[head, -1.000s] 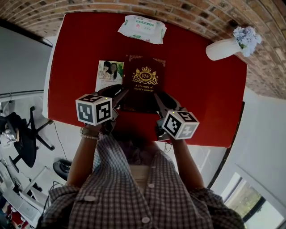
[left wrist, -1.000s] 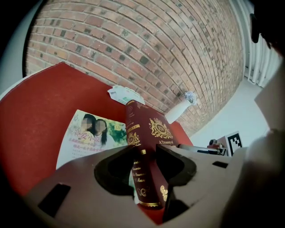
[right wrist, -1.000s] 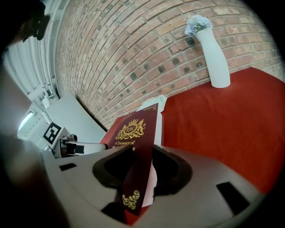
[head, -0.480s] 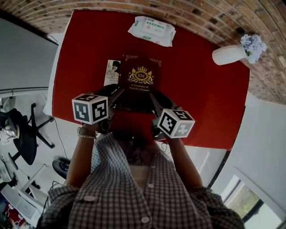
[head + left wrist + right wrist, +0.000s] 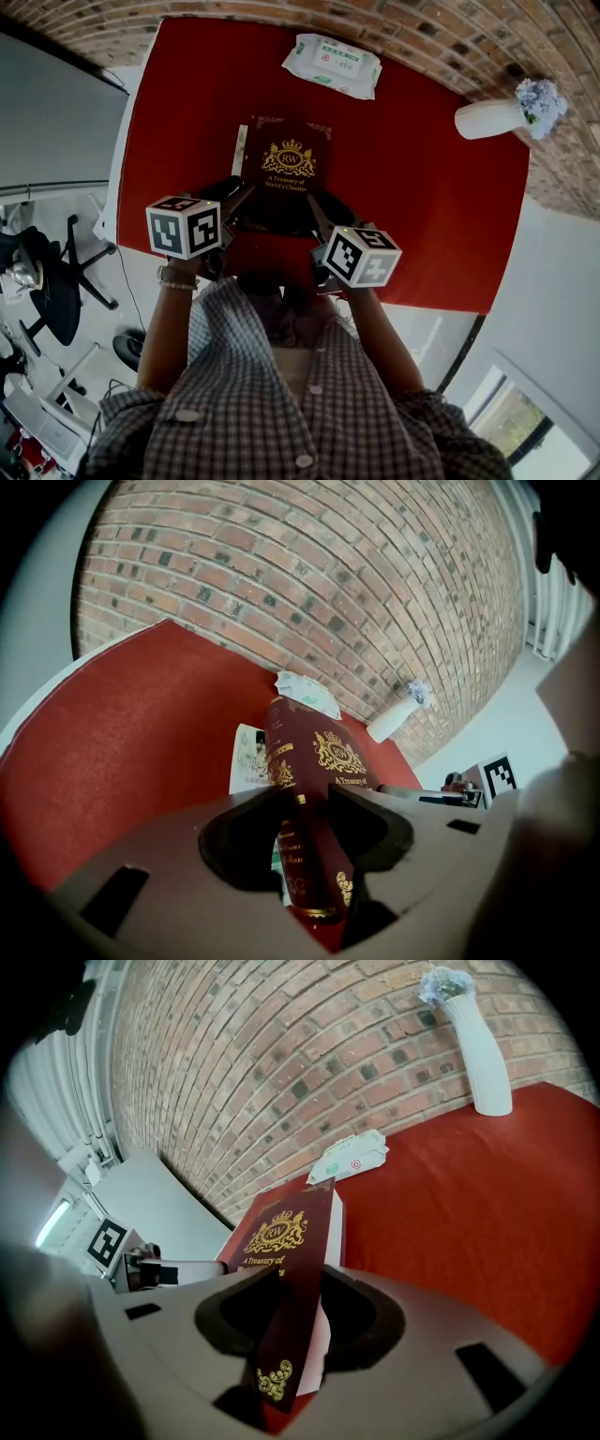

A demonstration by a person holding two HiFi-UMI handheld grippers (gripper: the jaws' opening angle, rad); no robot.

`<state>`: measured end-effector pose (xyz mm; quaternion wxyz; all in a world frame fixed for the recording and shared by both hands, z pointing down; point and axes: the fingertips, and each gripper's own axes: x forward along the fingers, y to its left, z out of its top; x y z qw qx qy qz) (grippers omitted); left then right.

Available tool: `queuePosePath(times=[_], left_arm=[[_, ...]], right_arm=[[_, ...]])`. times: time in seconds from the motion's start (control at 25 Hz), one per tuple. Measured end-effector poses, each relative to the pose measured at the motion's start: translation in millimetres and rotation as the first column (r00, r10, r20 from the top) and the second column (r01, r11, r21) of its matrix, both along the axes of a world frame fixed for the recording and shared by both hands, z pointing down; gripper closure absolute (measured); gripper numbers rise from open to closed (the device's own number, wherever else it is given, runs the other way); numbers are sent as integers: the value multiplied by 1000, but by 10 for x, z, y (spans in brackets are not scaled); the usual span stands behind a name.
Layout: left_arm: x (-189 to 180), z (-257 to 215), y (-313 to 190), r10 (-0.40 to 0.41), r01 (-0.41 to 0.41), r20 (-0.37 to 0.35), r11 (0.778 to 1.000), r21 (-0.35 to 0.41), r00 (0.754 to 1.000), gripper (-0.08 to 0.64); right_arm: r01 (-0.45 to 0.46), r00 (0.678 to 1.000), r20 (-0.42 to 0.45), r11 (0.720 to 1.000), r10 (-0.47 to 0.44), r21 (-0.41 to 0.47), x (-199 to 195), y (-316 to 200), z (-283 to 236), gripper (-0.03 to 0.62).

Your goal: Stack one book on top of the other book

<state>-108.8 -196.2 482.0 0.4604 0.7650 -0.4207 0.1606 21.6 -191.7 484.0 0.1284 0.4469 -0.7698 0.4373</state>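
The left gripper (image 5: 246, 193) and right gripper (image 5: 315, 202) each have their fingers clenched on a near corner of the maroon book (image 5: 286, 169). It hangs over the photo-cover book (image 5: 240, 150) on the red bench (image 5: 422, 206), leaving only that book's left edge showing.

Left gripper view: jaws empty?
No, the left gripper is shut on the spine edge of the maroon book, which stands between its jaws.

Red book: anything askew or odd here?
Slightly. The red book, clamped by the left gripper and right gripper, doesn't cover the book below: in the head view a pale strip shows along its left edge. Nothing spilled or damaged.
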Motion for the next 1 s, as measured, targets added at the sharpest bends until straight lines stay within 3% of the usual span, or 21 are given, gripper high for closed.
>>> queuePosePath(times=[0.44,1.0], left_arm=[[-275,114,25,3,-3,28,1000,-21,1000,400],[-309,209,19,-1,1,15,1000,-8,1000,402]], right_arm=[[-8,1000,-7,999,7,-32,-282,41,123,448],[6,999,-39,1000,-5,22,-332,22,163,448]])
